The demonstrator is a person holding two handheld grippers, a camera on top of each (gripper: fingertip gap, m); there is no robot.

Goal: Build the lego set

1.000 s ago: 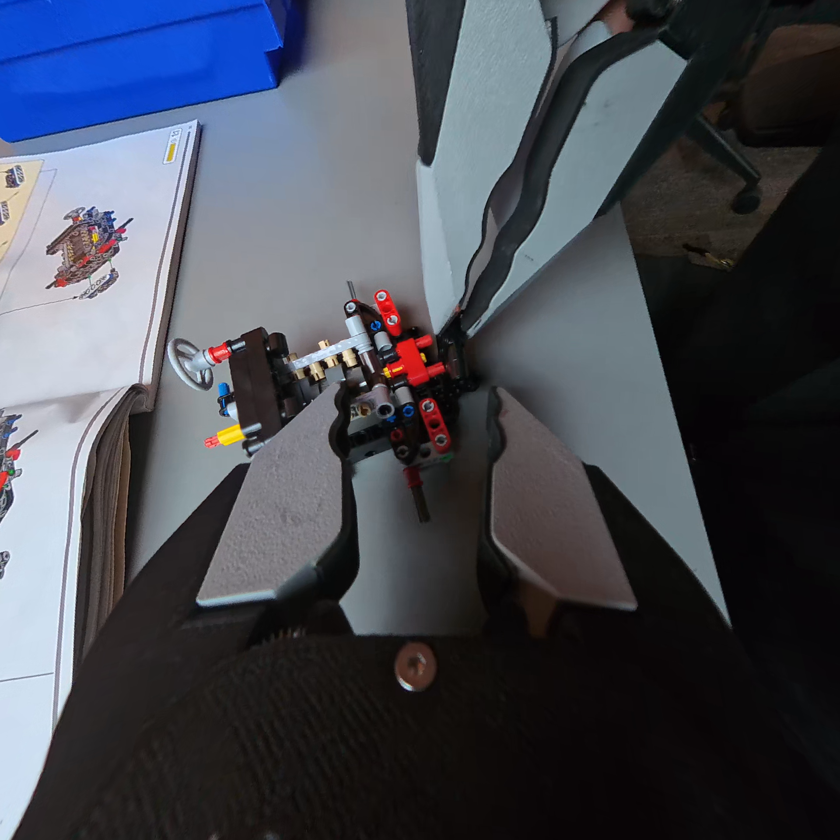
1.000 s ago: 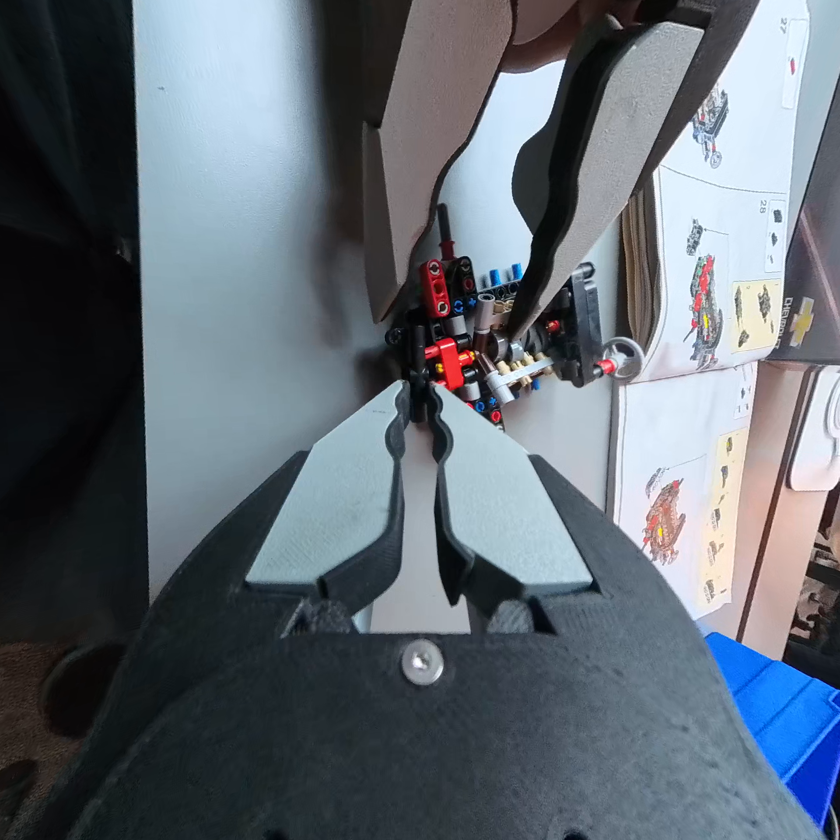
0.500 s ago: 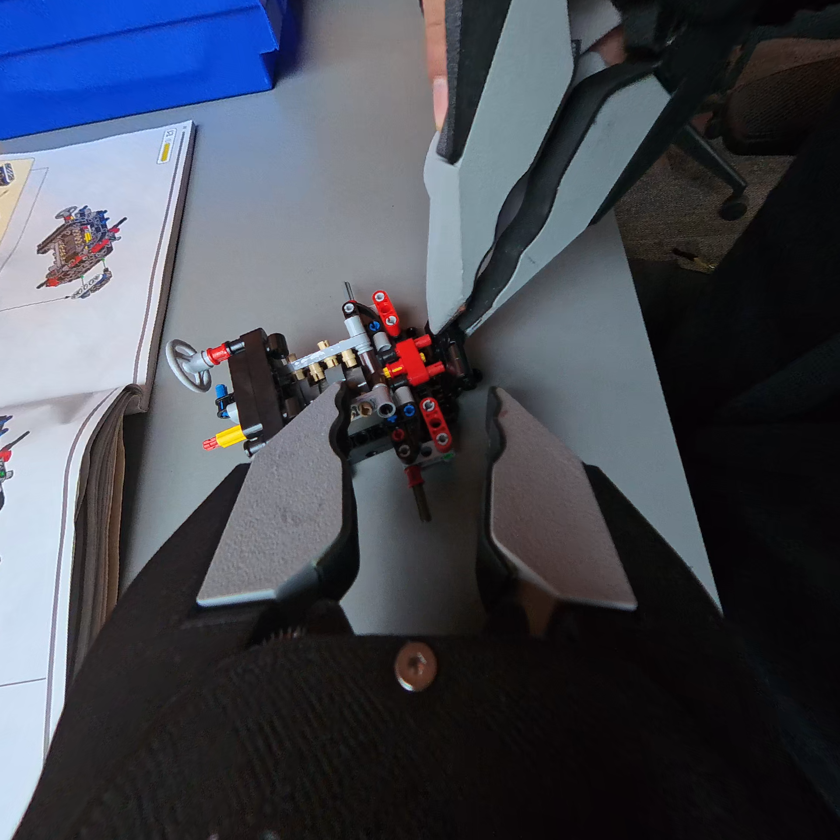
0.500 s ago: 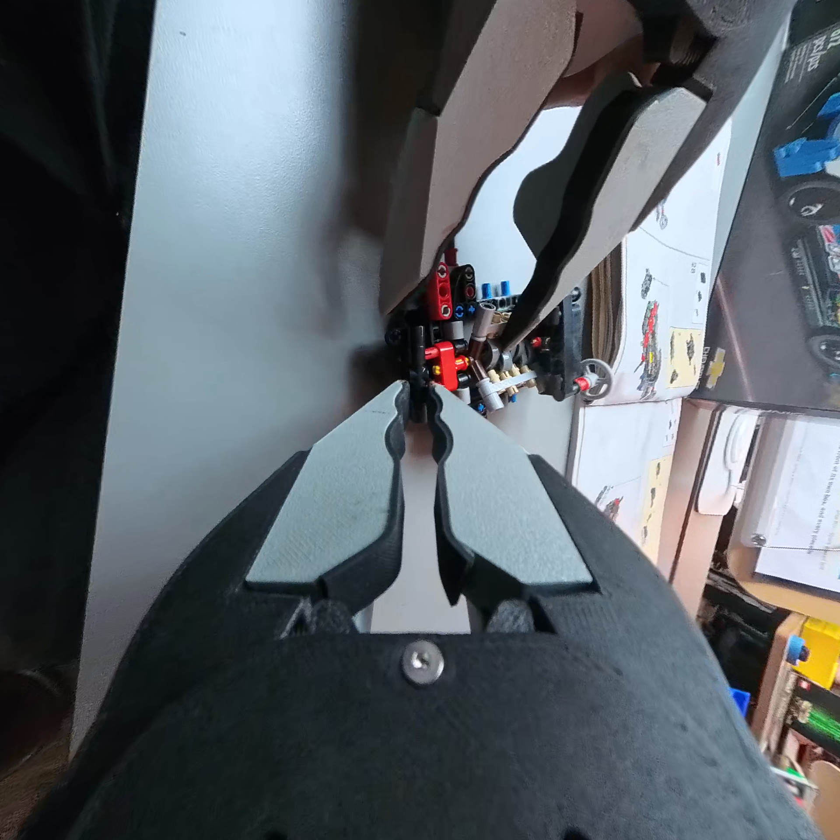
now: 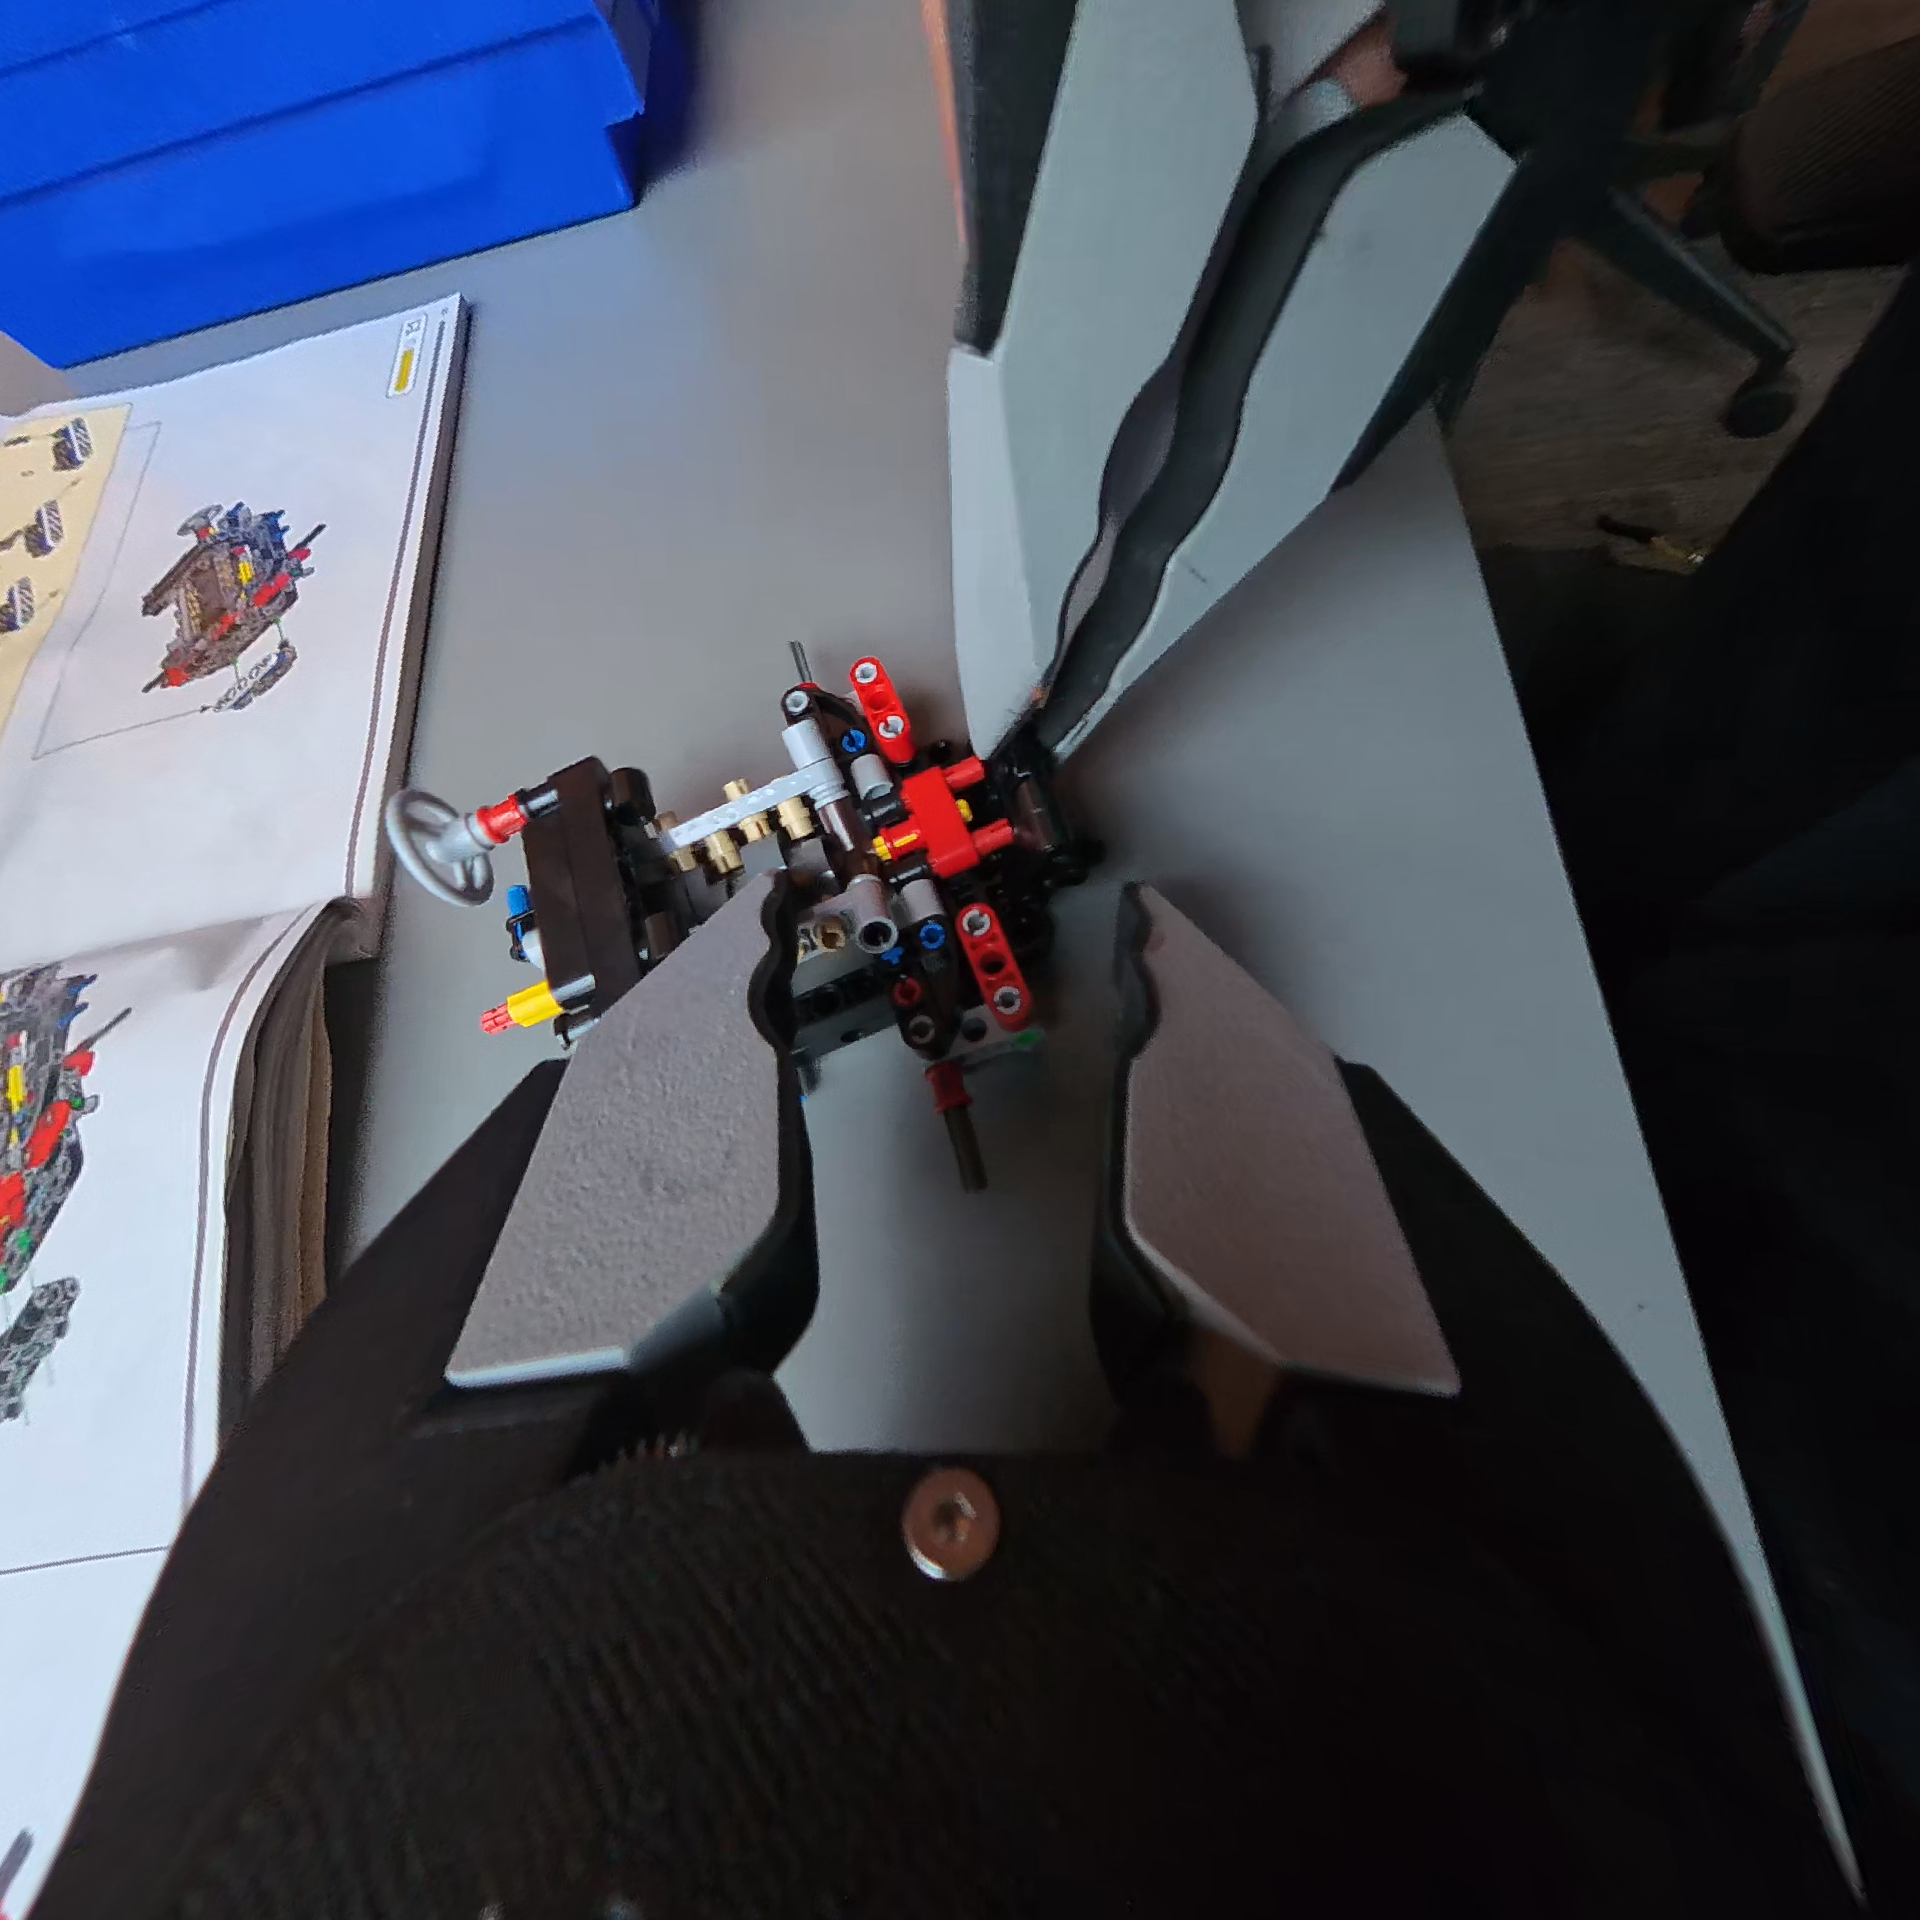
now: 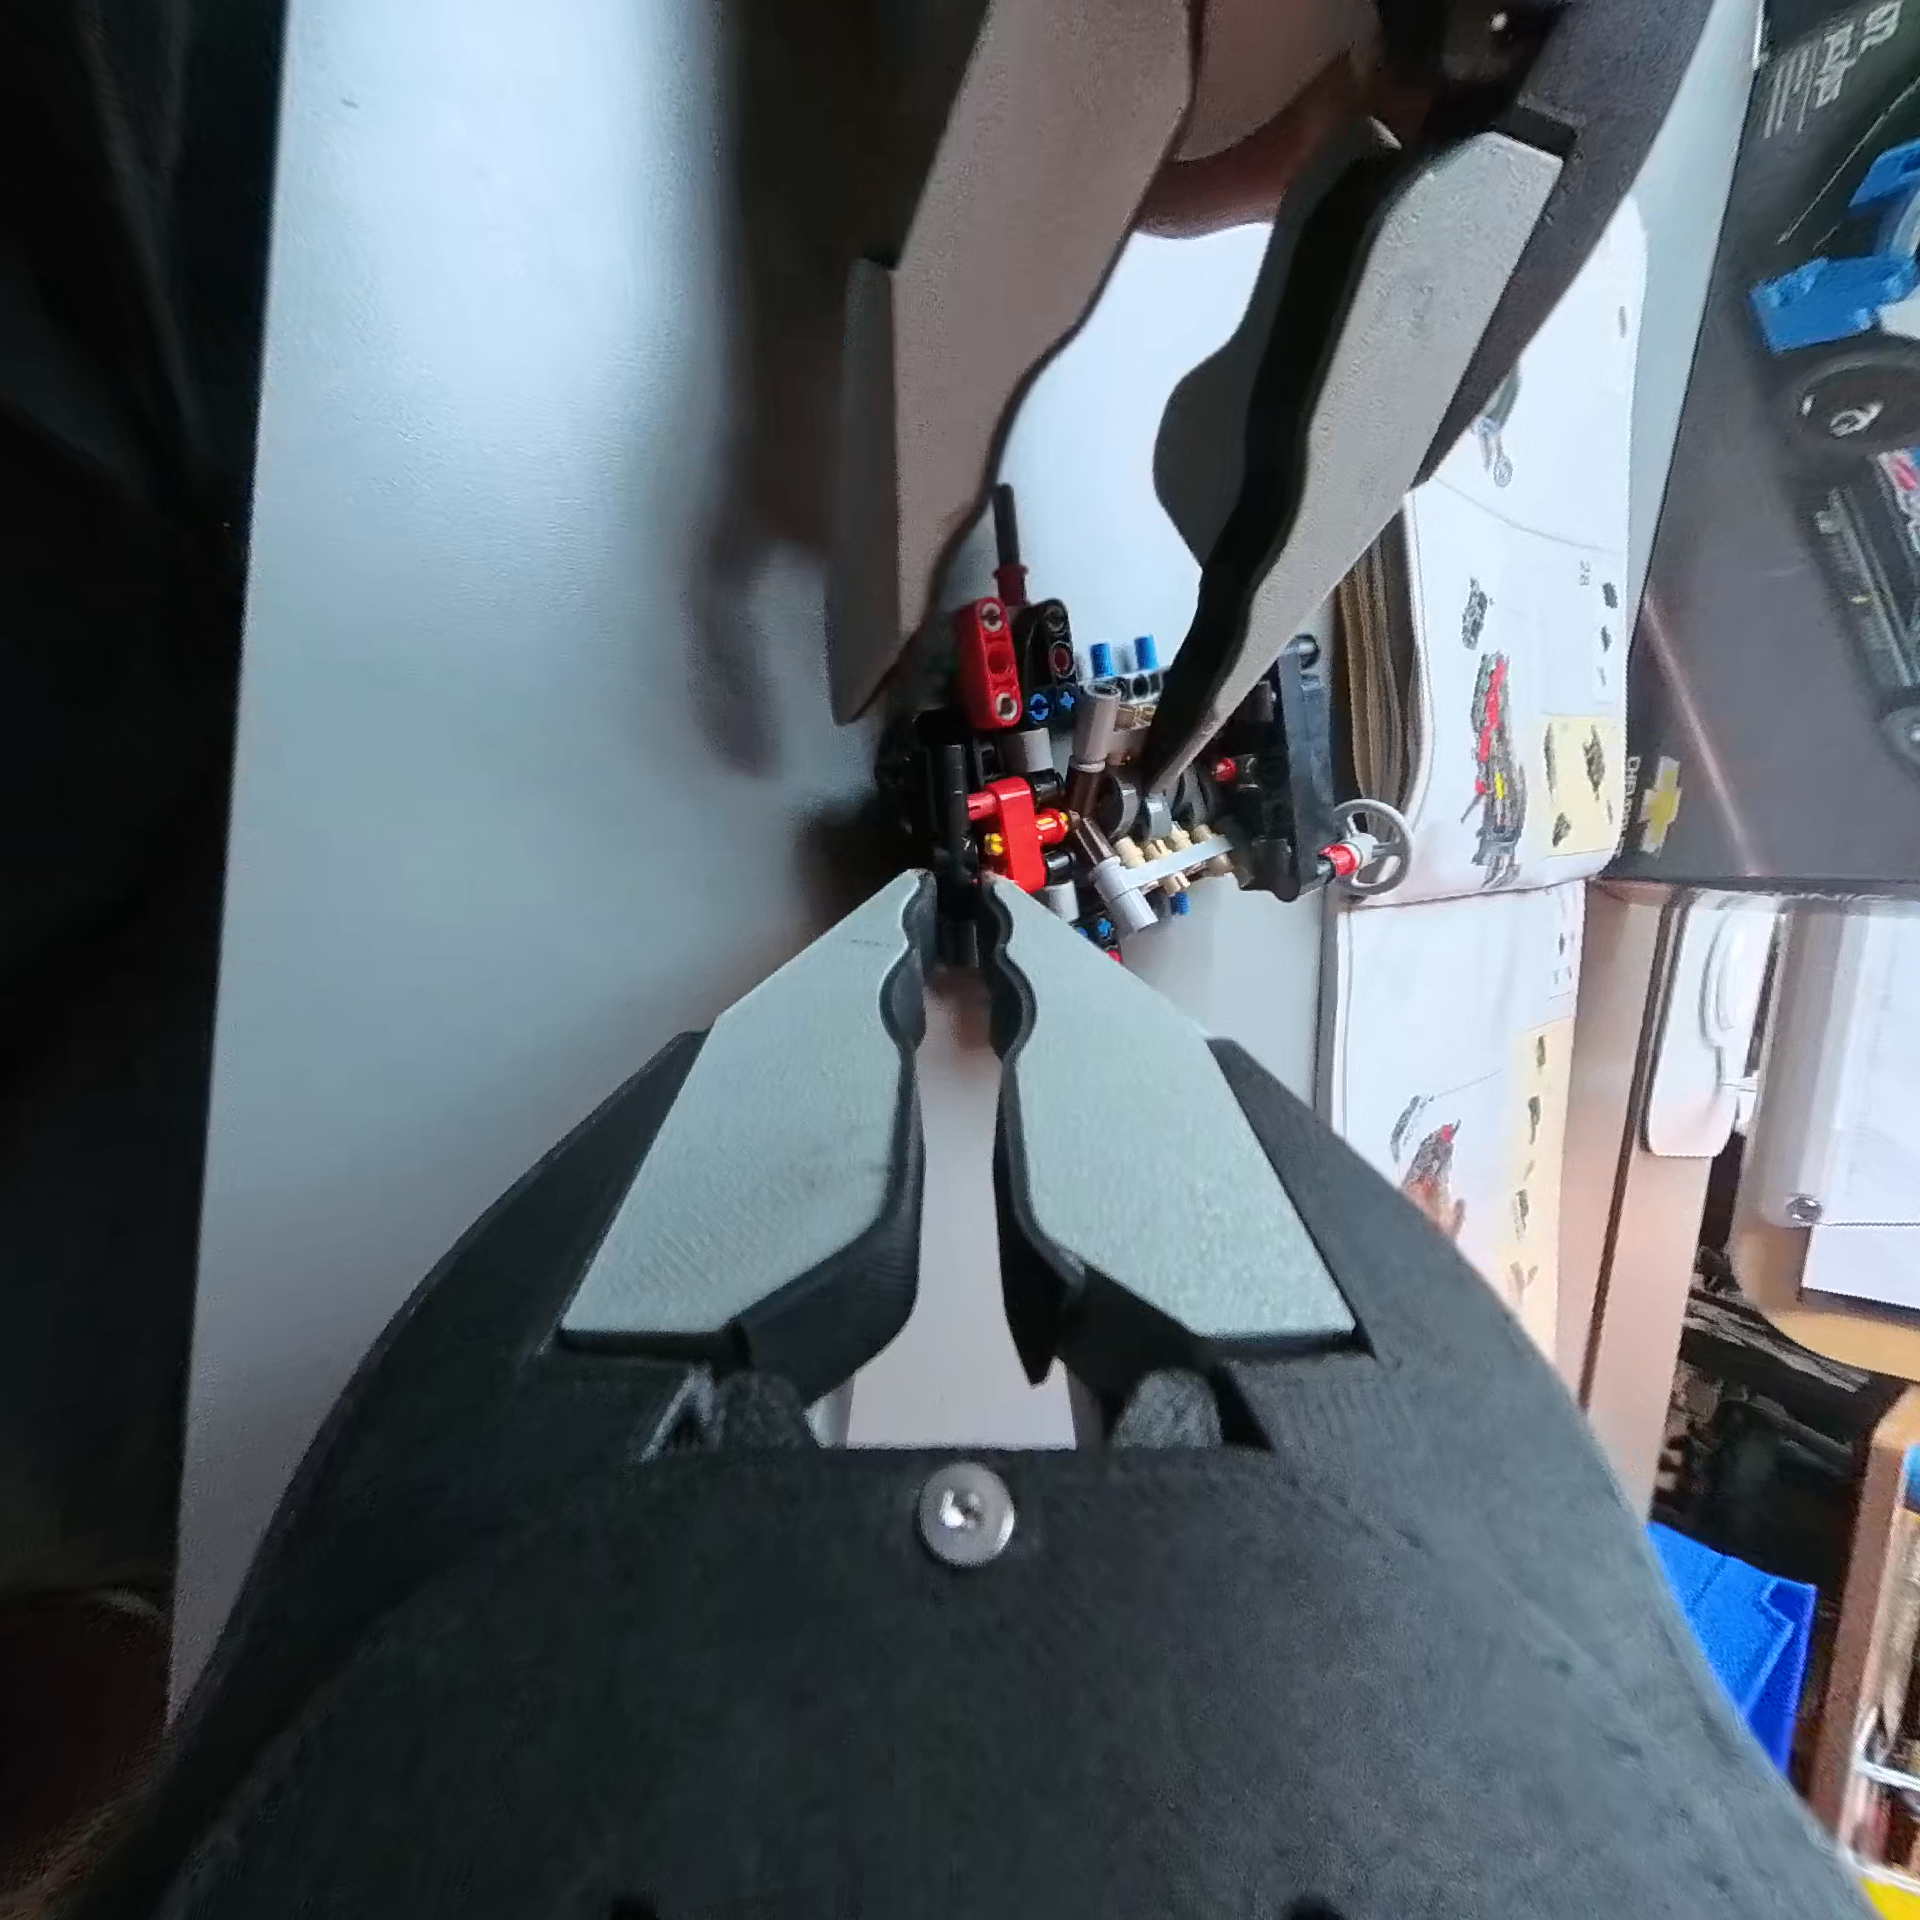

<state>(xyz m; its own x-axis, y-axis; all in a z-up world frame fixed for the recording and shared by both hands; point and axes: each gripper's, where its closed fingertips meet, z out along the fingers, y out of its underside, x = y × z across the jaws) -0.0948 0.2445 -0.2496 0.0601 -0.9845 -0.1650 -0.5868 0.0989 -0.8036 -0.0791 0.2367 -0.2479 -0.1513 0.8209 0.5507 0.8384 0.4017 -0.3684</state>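
A small Lego Technic model point(image 5: 831, 862) of black, red and grey parts, with a grey steering wheel point(image 5: 436, 847), rests on the grey table point(image 5: 644, 499). My left gripper point(image 5: 951, 914) is open and straddles the model's near end. Its left finger point(image 5: 665, 1091) is against the model, and its right finger point(image 5: 1247, 1122) stands slightly clear. My right gripper point(image 6: 958, 899) is shut on a black part point(image 6: 954, 831) at the model's point(image 6: 1091, 790) end. In the left wrist view the right gripper point(image 5: 1039, 727) comes in from above. The left gripper point(image 6: 1018, 727) shows at the top of the right wrist view.
An open instruction booklet point(image 5: 208, 623) lies left of the model and also shows in the right wrist view point(image 6: 1507, 675). Blue bins point(image 5: 312, 156) stand at the back left. A dark Lego box point(image 6: 1818, 416) stands behind the booklet. The table's edge point(image 5: 1558, 831) runs close on the right, with a chair base point(image 5: 1662, 260) beyond.
The model and both grips stay as they were. The right wrist view has swung a little, and more of the Lego box and shelf now shows on its right.
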